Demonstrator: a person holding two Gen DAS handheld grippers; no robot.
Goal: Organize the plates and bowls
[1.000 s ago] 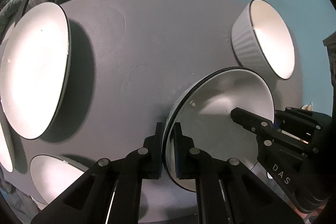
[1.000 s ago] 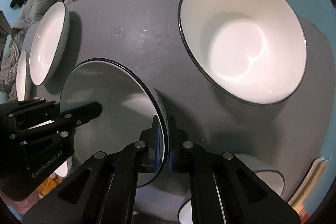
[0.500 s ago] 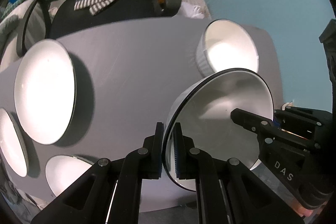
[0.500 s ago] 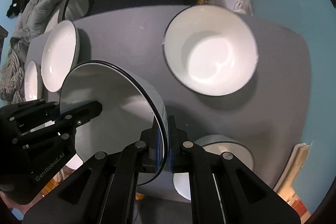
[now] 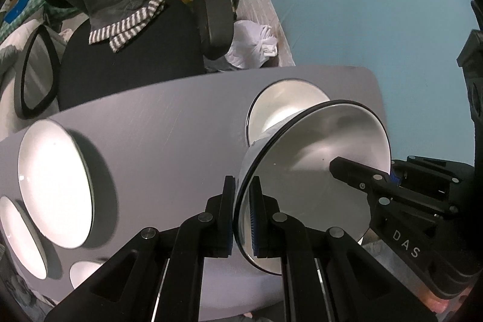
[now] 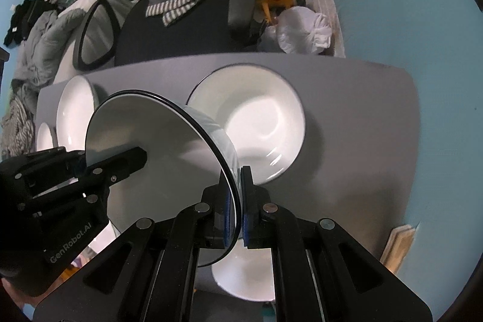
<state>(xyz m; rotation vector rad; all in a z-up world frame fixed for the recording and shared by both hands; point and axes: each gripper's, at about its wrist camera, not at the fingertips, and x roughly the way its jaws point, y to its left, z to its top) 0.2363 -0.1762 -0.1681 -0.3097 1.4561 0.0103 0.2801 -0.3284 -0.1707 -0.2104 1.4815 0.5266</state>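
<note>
A white bowl with a black rim (image 5: 317, 177) hangs in the air above the grey table (image 5: 169, 135), held from both sides. My left gripper (image 5: 241, 216) is shut on its near rim. My right gripper (image 6: 238, 216) is shut on the opposite rim; the bowl also shows in the right wrist view (image 6: 157, 159). Each gripper shows in the other's view, the right one (image 5: 356, 174) and the left one (image 6: 120, 162). A second large white bowl (image 6: 250, 122) sits on the table behind the held one; it also shows in the left wrist view (image 5: 283, 107).
White plates (image 5: 54, 183) lie along the table's left side, with smaller ones (image 5: 21, 237) near the front edge. Another white dish (image 6: 241, 276) sits under my right gripper. A black office chair (image 5: 126, 56) with draped clothes stands behind the table. A blue wall (image 5: 362, 5) lies to the right.
Both grippers have lifted the bowl well up from the table and pulled back; the table and its dishes look smaller and farther. Both grips are unchanged.
</note>
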